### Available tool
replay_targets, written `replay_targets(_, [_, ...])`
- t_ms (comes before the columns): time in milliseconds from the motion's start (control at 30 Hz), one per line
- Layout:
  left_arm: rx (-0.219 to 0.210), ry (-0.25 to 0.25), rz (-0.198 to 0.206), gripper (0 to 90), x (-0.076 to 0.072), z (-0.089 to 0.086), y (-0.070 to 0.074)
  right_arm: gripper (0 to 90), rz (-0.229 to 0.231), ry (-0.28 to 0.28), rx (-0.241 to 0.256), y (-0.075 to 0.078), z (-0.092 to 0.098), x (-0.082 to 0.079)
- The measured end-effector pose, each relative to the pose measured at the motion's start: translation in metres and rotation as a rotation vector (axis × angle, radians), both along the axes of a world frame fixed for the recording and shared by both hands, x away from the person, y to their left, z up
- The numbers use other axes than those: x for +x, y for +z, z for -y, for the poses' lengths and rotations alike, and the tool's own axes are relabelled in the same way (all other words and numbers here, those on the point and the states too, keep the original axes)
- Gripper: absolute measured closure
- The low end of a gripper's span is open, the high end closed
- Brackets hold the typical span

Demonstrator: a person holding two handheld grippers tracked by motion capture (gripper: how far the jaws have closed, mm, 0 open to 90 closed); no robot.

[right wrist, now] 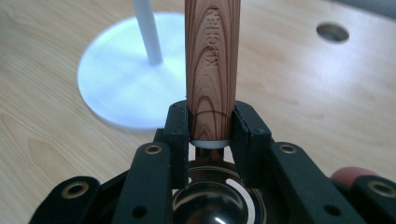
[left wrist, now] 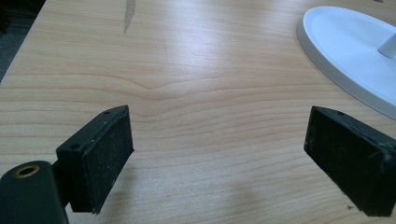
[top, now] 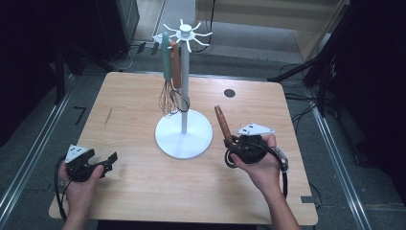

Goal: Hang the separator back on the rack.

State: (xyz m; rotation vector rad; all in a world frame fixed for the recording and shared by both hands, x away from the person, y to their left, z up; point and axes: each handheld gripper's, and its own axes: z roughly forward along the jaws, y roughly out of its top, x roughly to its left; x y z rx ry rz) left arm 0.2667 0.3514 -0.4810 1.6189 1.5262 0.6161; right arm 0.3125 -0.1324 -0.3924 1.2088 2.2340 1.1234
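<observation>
Right gripper (top: pixel 233 143) clamped on wooden handle (right wrist: pixel 212 65) of a ladle, low on the handle, near the tabletop's (top: pixel 134 182) right edge; handle tilted up toward the white stand (top: pixel 184 136) at centre; steel bowl (right wrist: pixel 210 205) seen below the jaws. Left gripper (top: pixel 109 161) spread wide apart, holding nothing, near the front-left corner. Whisks (top: pixel 170 91) hanging on the stand.

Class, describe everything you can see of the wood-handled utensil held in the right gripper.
The wood-handled utensil has a round, reddish wood-grain handle printed "KITCHEN", a white collar at its lower end, and a shiny metal part below. The right gripper is shut on the handle just above the collar. It points up and away, tilted, over the table, right of the white stand.
</observation>
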Motion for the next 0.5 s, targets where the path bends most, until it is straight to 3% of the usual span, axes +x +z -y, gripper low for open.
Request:
replay_targets(133, [-0.043, -0.047, 0.009, 0.0, -0.001, -0.003, 0.001, 71.2, 0.084, -0.017, 0.047, 0.011, -0.004, -0.005])
replay_targets(500, [-0.015, -0.037, 0.005, 0.0, -0.002, 0.000, 0.000, 71.2, 0.192, -0.015, 0.134, 0.028, -0.013, -0.010])
